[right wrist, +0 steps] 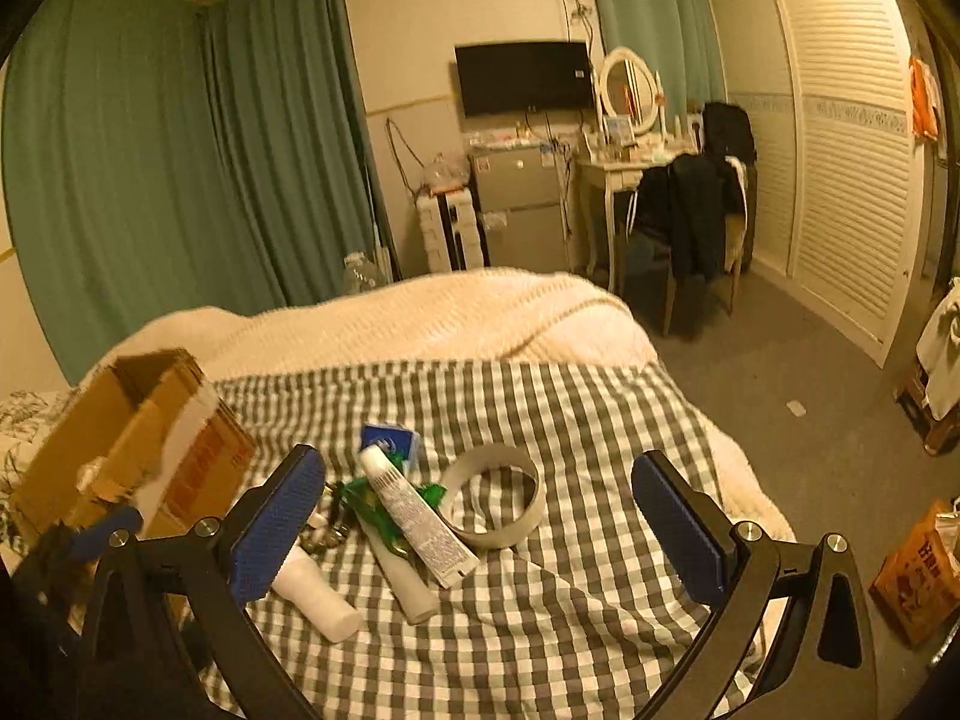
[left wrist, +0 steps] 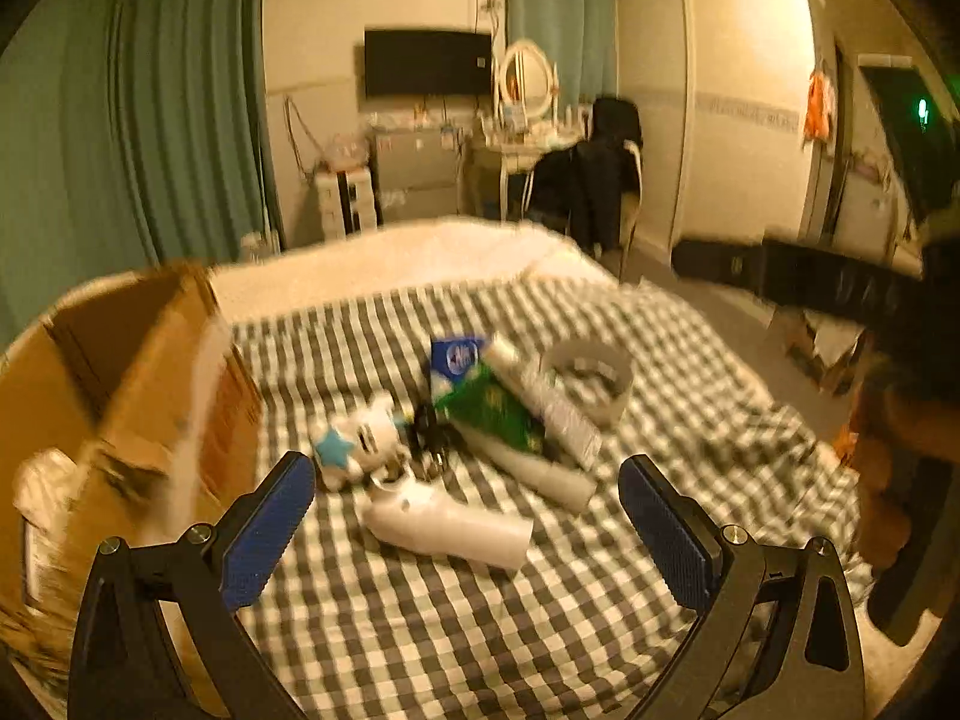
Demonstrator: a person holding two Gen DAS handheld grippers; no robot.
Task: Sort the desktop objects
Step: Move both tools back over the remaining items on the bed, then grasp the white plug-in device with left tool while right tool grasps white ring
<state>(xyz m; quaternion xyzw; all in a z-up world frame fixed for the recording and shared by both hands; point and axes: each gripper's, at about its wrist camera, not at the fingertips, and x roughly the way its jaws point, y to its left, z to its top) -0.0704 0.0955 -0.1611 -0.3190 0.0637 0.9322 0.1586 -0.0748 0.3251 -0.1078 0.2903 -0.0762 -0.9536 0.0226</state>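
Right now both of your tools hang spread wide and hold nothing: the left gripper [left wrist: 467, 501] and the right gripper [right wrist: 478, 507] each hover over the checked sheet [right wrist: 600, 420]. Take the cardboard box [right wrist: 150, 420] as your landmark. The pile lies just to its right: a plush toy [left wrist: 360, 438] nearest the box, a white bottle [left wrist: 450, 525] in front of it, then a printed tube [right wrist: 414, 516] lying across a green packet [left wrist: 492, 411], a blue carton [right wrist: 390, 441] behind, and a grey ring [right wrist: 498, 498] farthest from the box. Everything overlaps on soft bedding, so pinching one item may drag its neighbour, and the round bottle could roll away.
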